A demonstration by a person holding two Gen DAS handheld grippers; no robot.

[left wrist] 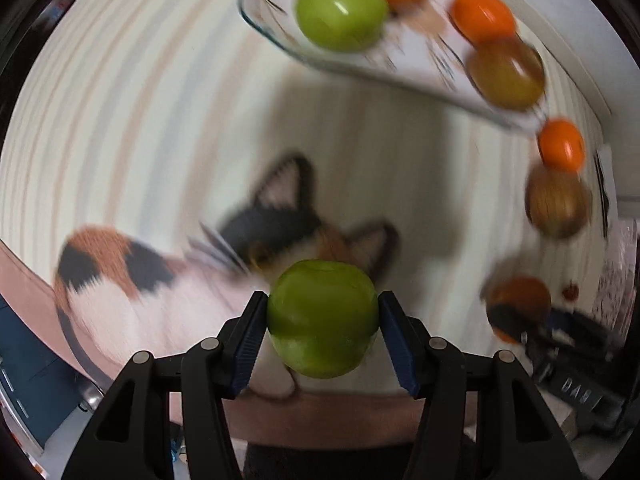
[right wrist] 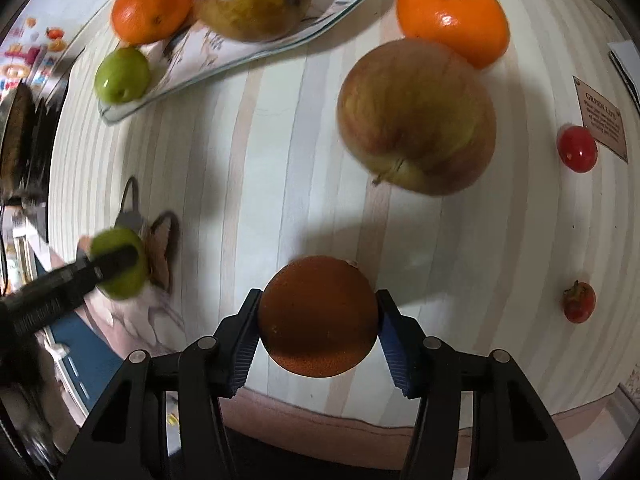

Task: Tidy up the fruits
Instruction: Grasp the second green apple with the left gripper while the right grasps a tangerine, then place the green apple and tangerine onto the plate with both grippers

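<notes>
Left wrist: left tongs [left wrist: 322, 322] clamped on a green apple [left wrist: 322, 318], above the surface; carry level to the plate [left wrist: 280, 46].
Right wrist: right tongs [right wrist: 318, 320] clamped on a dark orange [right wrist: 318, 316]; set down gently beside the pear [right wrist: 252, 0].

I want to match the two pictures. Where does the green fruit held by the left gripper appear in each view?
Left wrist view: the green fruit is at bottom centre, clamped in the left gripper.
Right wrist view: it is at the left edge, small, below the middle, one finger across it.
Shared landmark: the plate, at the top in both views.
</notes>
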